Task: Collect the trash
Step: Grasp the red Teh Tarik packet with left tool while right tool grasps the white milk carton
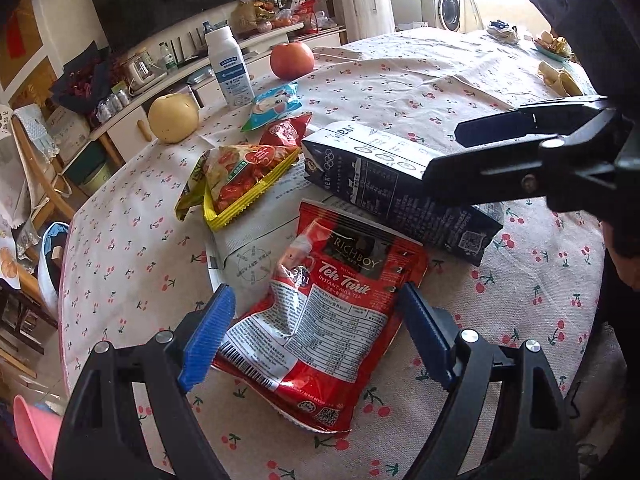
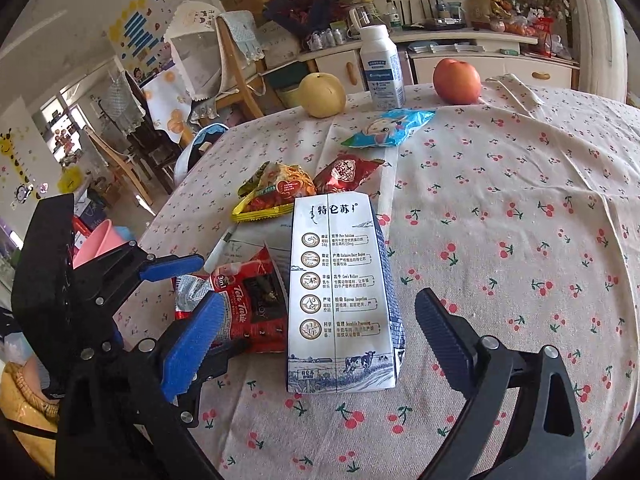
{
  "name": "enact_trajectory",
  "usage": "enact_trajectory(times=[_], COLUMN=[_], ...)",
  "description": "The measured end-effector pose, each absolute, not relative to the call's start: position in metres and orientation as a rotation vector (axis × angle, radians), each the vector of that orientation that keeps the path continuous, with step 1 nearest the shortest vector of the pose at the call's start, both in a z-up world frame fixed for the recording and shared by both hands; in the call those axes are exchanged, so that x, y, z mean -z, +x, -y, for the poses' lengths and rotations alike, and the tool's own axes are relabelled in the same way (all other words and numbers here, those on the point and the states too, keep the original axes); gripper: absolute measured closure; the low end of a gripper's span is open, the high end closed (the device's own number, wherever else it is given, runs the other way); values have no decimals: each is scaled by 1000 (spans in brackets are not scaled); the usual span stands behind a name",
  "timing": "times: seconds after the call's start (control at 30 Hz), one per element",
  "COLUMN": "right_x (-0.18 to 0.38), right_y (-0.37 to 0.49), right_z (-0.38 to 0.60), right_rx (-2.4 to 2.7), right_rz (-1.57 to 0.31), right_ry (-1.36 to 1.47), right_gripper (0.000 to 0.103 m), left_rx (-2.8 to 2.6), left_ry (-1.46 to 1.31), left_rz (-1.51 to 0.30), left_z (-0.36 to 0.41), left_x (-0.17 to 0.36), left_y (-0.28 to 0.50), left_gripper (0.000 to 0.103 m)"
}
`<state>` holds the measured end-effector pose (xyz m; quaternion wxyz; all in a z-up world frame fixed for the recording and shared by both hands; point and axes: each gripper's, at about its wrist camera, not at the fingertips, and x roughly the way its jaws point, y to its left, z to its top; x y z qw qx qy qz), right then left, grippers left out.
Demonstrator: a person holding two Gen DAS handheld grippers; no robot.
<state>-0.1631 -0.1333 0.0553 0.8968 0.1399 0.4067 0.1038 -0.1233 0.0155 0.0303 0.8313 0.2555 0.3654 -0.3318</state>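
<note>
Left gripper [image 1: 316,332] is hovering spread around the red tea packet [image 1: 320,320] lying on the tablecloth [image 1: 440,92], pads not pressing it. Right gripper [image 2: 320,340] is straddling the flattened milk carton [image 2: 340,300], fingers spread, no contact. Snack wrappers [image 2: 276,192] are lying beyond; contents can't tell.

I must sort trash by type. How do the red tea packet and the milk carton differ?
The red tea packet is a crumpled, flat foil pouch; the milk carton is a boxy white-and-navy carton. The packet lies partly on paper; the carton lies on its side. Both lie between open jaws.
</note>
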Motion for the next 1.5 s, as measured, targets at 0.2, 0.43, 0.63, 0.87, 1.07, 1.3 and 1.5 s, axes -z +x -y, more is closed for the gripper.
enact_trajectory(times=[0.2,0.43,0.63,0.87,1.07,1.3,1.5], right_x=[-47,-42,-38,-35,-32,-32,-32], right_y=[-155,-148,-143,-140,-139,-141,-142], right_z=[133,138,137,136,136,127,129], right_rx=[-213,-213,-212,-196,-192,-158,-156], right_rz=[-868,-884,-895,-907,-913,-916,-913], right_ry=[309,354,356,348,342,259,263], right_gripper=[22,22,22,22,22,27,29], left_rx=[739,753,761,769,744,671,699], left_ry=[543,511,458,419,400,328,402], left_rz=[-780,-795,-814,-828,-822,-831,-832], left_z=[-12,-14,-17,-19,-21,-31,-28], left_x=[-28,-29,-29,-29,-29,-34,-34], left_y=[-127,-125,-121,-120,-121,-112,-123], left_gripper=[19,19,22,32,36,66,41])
